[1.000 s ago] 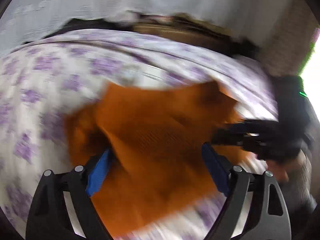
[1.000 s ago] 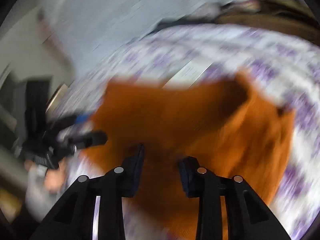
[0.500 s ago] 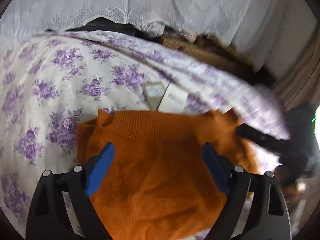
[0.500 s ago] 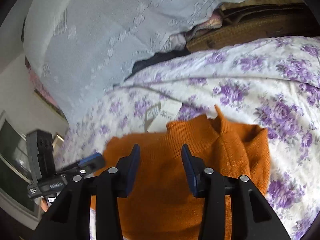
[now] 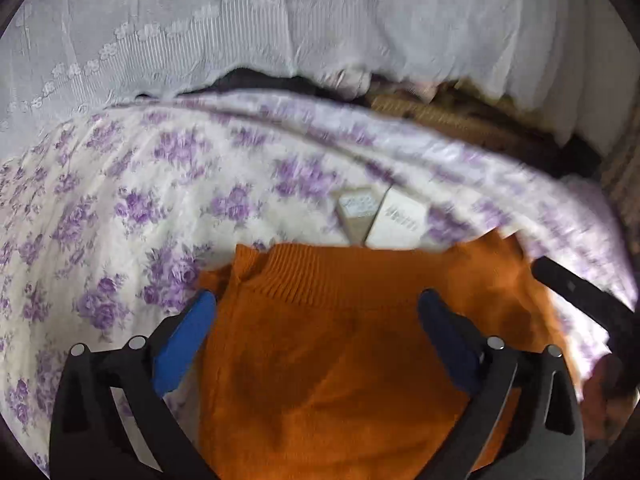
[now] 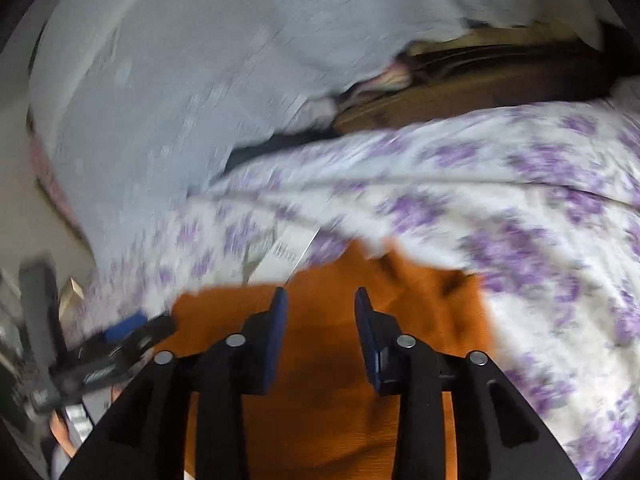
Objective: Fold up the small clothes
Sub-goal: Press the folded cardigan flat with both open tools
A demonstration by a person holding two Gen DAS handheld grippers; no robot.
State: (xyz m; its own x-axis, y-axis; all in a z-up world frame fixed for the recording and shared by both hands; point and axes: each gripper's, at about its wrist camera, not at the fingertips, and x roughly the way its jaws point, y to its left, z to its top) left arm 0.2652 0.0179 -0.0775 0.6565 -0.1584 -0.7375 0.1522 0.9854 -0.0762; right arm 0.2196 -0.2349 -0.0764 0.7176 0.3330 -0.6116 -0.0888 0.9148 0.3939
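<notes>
An orange knit sweater (image 5: 332, 356) lies folded on a bed sheet with purple flowers (image 5: 120, 208), its ribbed edge toward the far side. My left gripper (image 5: 316, 328) hovers over it with its jaws wide open and empty. My right gripper (image 6: 320, 320) is open a small way above the same sweater (image 6: 332, 400), holding nothing. Two paper tags (image 5: 380, 220) stick out from under the sweater's far edge; they also show in the right wrist view (image 6: 284, 256). Each gripper shows in the other's view: the right one (image 5: 580, 300), the left one (image 6: 120, 344).
A white lace curtain (image 5: 240, 20) hangs behind the bed. A woven basket (image 5: 440, 120) and dark clothes sit at the back right. The right wrist view is blurred.
The sweater has gone from being moved and blurred to lying flat and folded. Both grippers have pulled back above it. The right gripper is still moving.
</notes>
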